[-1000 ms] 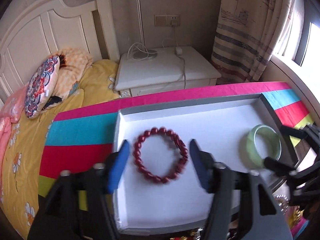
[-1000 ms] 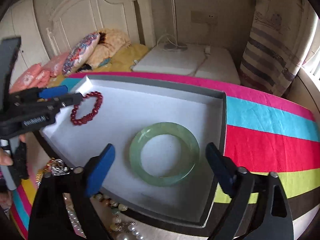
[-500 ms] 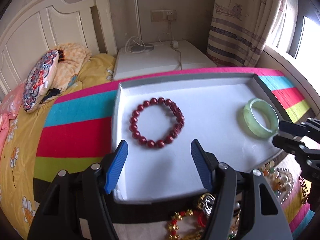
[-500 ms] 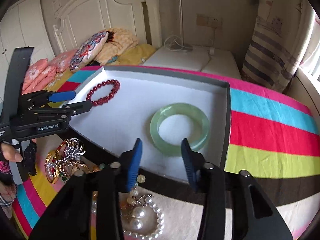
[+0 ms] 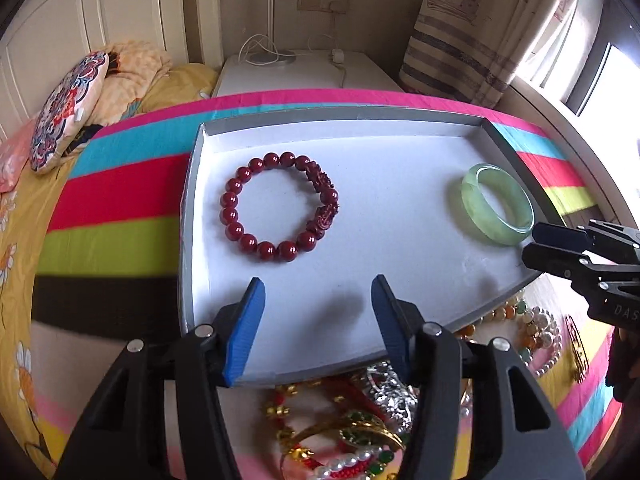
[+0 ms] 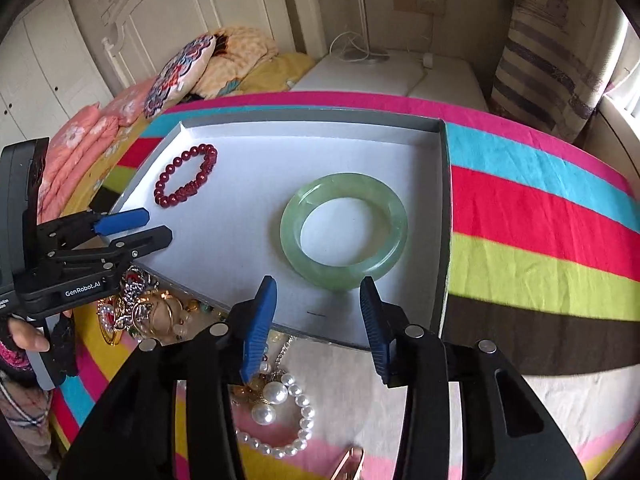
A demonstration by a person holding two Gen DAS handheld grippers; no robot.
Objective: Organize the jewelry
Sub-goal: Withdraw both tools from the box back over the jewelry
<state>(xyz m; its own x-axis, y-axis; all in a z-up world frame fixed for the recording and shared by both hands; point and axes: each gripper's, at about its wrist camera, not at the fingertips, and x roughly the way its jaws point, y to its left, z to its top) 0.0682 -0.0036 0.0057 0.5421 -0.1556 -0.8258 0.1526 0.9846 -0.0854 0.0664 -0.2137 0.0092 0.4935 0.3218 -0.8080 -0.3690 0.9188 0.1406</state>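
Observation:
A shallow white tray (image 5: 400, 132) (image 6: 442, 216) lies on a striped cloth. In it, a red bead bracelet (image 5: 280, 206) (image 6: 186, 176) lies at the left and a green jade bangle (image 5: 498, 204) (image 6: 344, 236) at the right. My left gripper (image 5: 318, 308) is open and empty over the tray's near edge, short of the red bracelet. My right gripper (image 6: 318, 312) is open and empty over the near edge, just short of the bangle. A heap of loose jewelry (image 5: 344, 432) (image 6: 276, 408), with pearls and gold pieces, lies in front of the tray.
The striped cloth (image 6: 540, 216) covers the table. Beyond it are a bed with pillows (image 5: 68, 108) and a white nightstand (image 5: 304, 72). A curtain (image 5: 468, 28) hangs at the right by the window. A gold clip (image 6: 350, 464) lies near the front edge.
Both grippers have drawn back from the bracelet and bangle toward the tray's near edge. The right gripper's jaws narrowed a lot from 1.0 s ago. The loose jewelry heap has come into view.

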